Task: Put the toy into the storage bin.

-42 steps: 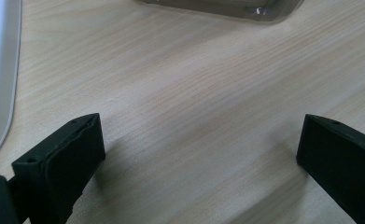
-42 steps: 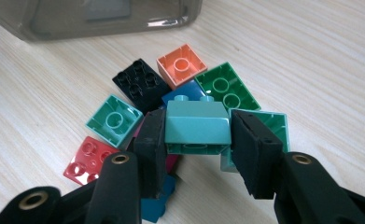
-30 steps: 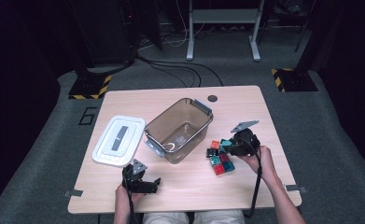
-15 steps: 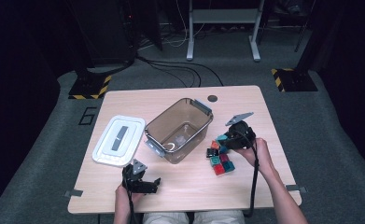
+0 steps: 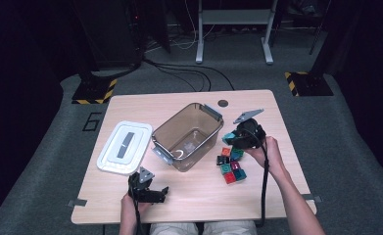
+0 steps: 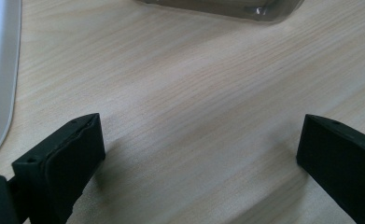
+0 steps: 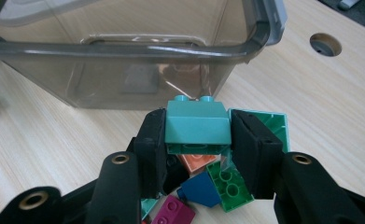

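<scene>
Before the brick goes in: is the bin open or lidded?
Open. The bin has no cover on its rim, and the white lid lies flat on the table to its left.

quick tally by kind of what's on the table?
Clear bin: 1
White lid: 1
Toy bricks: too jumbled to count; the pile sits on the table, and 1 teal brick is gripped in the right hand-held gripper
Hand-held grippers: 2, the left hand-held gripper empty
Total besides bricks: 4
</scene>
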Demonstrator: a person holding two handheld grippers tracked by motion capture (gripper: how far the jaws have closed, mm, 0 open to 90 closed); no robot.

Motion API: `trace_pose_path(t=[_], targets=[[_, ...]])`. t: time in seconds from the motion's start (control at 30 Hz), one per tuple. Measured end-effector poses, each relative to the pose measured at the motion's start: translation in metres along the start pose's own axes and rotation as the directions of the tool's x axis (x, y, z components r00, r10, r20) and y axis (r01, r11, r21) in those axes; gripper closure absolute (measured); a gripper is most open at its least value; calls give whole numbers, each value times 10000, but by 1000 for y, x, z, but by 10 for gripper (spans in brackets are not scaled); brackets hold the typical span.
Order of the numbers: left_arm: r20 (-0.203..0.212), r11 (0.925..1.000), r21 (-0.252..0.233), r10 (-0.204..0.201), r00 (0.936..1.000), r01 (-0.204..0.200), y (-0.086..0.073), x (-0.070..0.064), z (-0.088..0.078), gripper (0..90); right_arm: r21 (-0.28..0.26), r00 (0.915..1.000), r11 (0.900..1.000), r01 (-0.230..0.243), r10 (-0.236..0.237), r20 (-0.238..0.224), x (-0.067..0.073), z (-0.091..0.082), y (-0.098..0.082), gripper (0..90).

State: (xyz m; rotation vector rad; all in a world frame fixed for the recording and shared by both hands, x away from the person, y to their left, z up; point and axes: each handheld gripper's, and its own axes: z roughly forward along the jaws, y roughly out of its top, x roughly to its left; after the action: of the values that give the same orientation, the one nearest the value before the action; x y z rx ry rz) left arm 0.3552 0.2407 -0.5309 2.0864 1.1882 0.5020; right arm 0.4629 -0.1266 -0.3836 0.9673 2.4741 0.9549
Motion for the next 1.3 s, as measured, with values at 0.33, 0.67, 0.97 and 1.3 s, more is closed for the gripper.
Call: trace_pose_path(t=[0.33, 0.67, 0.97, 1.3], targets=[[2, 10000, 3, 6, 10000, -6, 0, 0, 0, 7, -442, 10000, 9990, 36, -33, 79, 1, -6, 15, 567], [1, 10000, 9, 9, 10000, -9, 0, 0, 0, 7, -718, 9996, 9970, 281, -281, -3, 5, -6, 31, 567], [0, 10000, -1, 0, 10000, 0, 0, 0, 0, 7, -881, 9985, 9947, 532, -543, -107, 12, -4, 55, 567], [-1, 10000, -11, -5, 10000, 5, 0, 0, 0, 7, -787, 9959, 9938, 789, -821, -389, 22, 15, 76, 567]])
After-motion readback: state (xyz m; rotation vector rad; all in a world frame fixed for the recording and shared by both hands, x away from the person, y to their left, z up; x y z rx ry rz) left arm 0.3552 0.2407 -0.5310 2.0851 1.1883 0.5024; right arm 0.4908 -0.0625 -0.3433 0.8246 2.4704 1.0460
